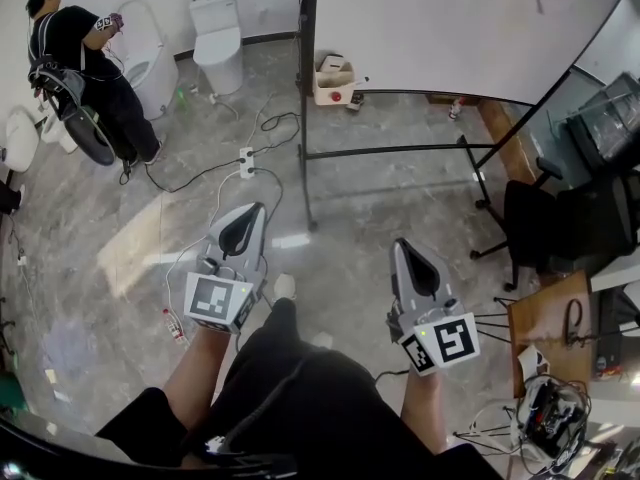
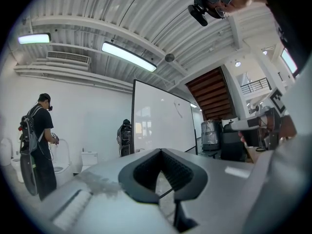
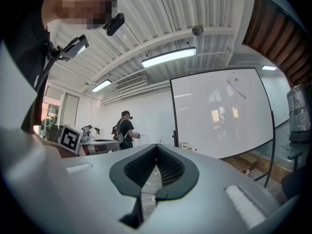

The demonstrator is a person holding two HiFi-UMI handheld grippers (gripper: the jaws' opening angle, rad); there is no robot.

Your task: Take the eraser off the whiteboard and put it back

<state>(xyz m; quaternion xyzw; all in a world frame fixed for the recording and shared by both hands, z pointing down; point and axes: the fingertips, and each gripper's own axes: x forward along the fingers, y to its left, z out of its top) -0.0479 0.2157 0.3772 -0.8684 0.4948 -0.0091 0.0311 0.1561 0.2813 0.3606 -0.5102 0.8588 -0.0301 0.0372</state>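
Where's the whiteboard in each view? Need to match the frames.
Head view: whiteboard at top right.
Left gripper view: centre of the picture.
Right gripper view: fills the right half.
Shared landmark: person in black, left of the board in all three.

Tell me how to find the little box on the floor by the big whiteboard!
Look for the big whiteboard on its black stand, at the top of the head view. By the stand's left post, on the grey floor, sits a small cream box. It has a red spot on its front, unlike the plain white toilet further left.
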